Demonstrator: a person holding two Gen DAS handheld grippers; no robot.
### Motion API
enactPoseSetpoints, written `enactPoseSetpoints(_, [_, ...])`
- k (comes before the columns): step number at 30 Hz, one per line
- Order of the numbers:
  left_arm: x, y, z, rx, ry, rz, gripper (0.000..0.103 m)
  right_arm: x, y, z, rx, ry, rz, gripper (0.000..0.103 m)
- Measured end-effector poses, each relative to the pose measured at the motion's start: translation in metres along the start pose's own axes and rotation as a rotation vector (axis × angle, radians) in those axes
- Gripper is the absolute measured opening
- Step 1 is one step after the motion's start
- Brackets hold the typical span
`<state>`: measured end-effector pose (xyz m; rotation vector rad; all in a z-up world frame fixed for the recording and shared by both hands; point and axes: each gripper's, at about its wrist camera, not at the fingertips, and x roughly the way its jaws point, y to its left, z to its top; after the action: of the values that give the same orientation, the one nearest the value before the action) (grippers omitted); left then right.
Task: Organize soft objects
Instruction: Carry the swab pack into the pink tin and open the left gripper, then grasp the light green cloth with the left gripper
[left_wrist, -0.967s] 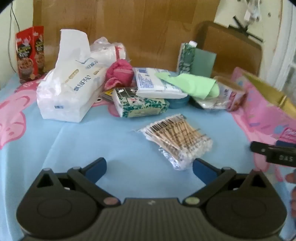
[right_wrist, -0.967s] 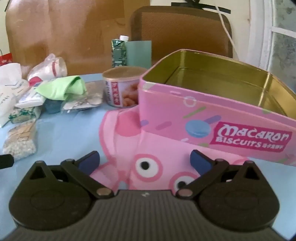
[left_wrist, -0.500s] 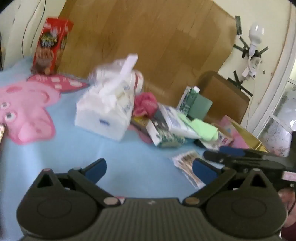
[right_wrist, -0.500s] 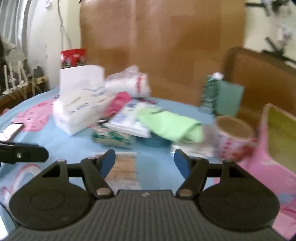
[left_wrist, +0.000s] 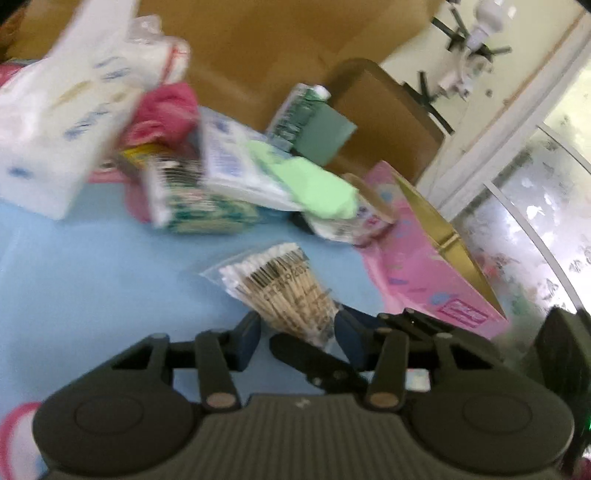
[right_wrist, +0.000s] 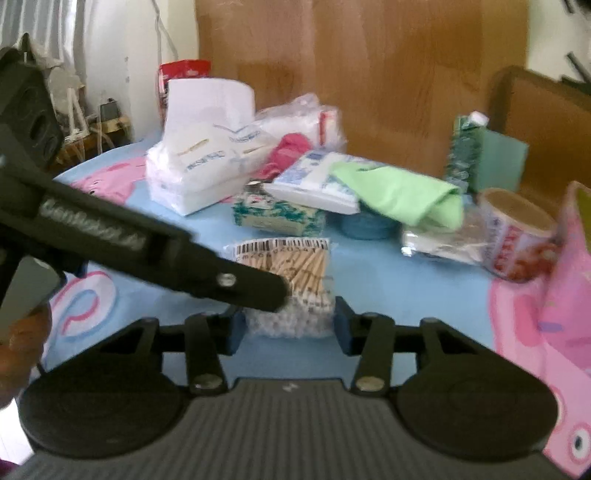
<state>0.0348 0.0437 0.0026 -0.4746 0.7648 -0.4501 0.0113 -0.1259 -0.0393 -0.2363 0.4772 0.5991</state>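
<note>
Both of my grippers are at the bag of cotton swabs (left_wrist: 288, 291), which lies on the blue tablecloth (left_wrist: 92, 277) in front of the pile. My left gripper (left_wrist: 297, 336) has its blue pads close in on either side of the bag's near end; the blur keeps me from saying whether they press on it. My right gripper (right_wrist: 288, 325) is closing with the bag's white-tipped end between its pads, which stand just beside the bag, apparently not yet pinching. In the right wrist view the left gripper's black finger crosses in from the left and covers part of the bag, with a hand (right_wrist: 22, 350) at the frame edge.

Behind the bag sit a white tissue pack (right_wrist: 199, 173), a pink cloth (right_wrist: 288, 151), a green patterned packet (right_wrist: 280, 214), a flat blue-and-white pack (right_wrist: 314, 181) and a green cloth (right_wrist: 402, 195) draped over it.

The right wrist view alone shows the round snack can (right_wrist: 517, 236) beside the pink tin and a red box (right_wrist: 184, 70) at the back. The left wrist view alone shows the pink biscuit tin (left_wrist: 436, 273) open, with its gold inside, just right of the bag. The green carton (left_wrist: 299, 114) appears in both.
</note>
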Motion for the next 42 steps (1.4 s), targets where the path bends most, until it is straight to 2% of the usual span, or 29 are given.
enactPoseSetpoints(3, [0.006,-0.029,0.001,0.06,-0.014,-0.054,0.045,-0.026,-0.015,-0.005,-0.002,-0.089,-0.081,0.05])
enactPoseSetpoints(8, [0.045,-0.106,0.03,0.196,-0.004,-0.138,0.045,-0.063,-0.067,-0.007,0.031,-0.223,-0.274,0.05])
enactPoseSetpoints(12, [0.096,-0.167,0.045,0.278,0.02,-0.186,0.045,-0.08,-0.131,-0.004,0.145,-0.246,-0.383,0.051])
enactPoseSetpoints(14, [0.123,-0.19,0.047,0.304,0.035,-0.202,0.045,-0.08,-0.161,-0.004,0.208,-0.228,-0.432,0.051])
enactPoseSetpoints(17, [0.161,-0.213,0.049,0.313,0.066,-0.182,0.049,-0.079,-0.196,-0.009,0.284,-0.205,-0.481,0.052])
enactPoseSetpoints(19, [0.179,-0.224,0.049,0.329,0.069,-0.145,0.059,-0.072,-0.208,-0.014,0.309,-0.189,-0.527,0.057])
enactPoseSetpoints(20, [0.182,-0.226,0.049,0.337,0.06,-0.121,0.063,-0.068,-0.212,-0.016,0.318,-0.182,-0.546,0.058])
enactPoseSetpoints(22, [0.18,-0.228,0.048,0.352,0.036,-0.094,0.063,-0.064,-0.224,-0.019,0.352,-0.188,-0.574,0.064])
enactPoseSetpoints(26, [0.136,-0.201,0.049,0.348,-0.055,-0.12,0.069,-0.078,-0.207,-0.033,0.387,-0.257,-0.536,0.063])
enactPoseSetpoints(29, [0.088,-0.159,0.042,0.313,-0.141,-0.101,0.07,-0.076,-0.179,-0.02,0.318,-0.294,-0.437,0.058])
enactPoseSetpoints(31, [0.059,-0.123,0.034,0.274,-0.183,-0.047,0.07,-0.064,-0.16,-0.006,0.262,-0.275,-0.322,0.05])
enactPoseSetpoints(34, [0.021,-0.073,0.022,0.211,-0.223,0.066,0.068,-0.033,-0.129,0.017,0.186,-0.229,-0.169,0.048])
enactPoseSetpoints(37, [-0.005,-0.033,0.016,0.123,-0.237,0.112,0.068,0.004,-0.106,0.041,0.117,-0.191,-0.109,0.048])
enactPoseSetpoints(42, [-0.026,0.0,0.012,0.019,-0.255,0.116,0.068,0.054,-0.097,0.061,0.113,-0.099,-0.07,0.048])
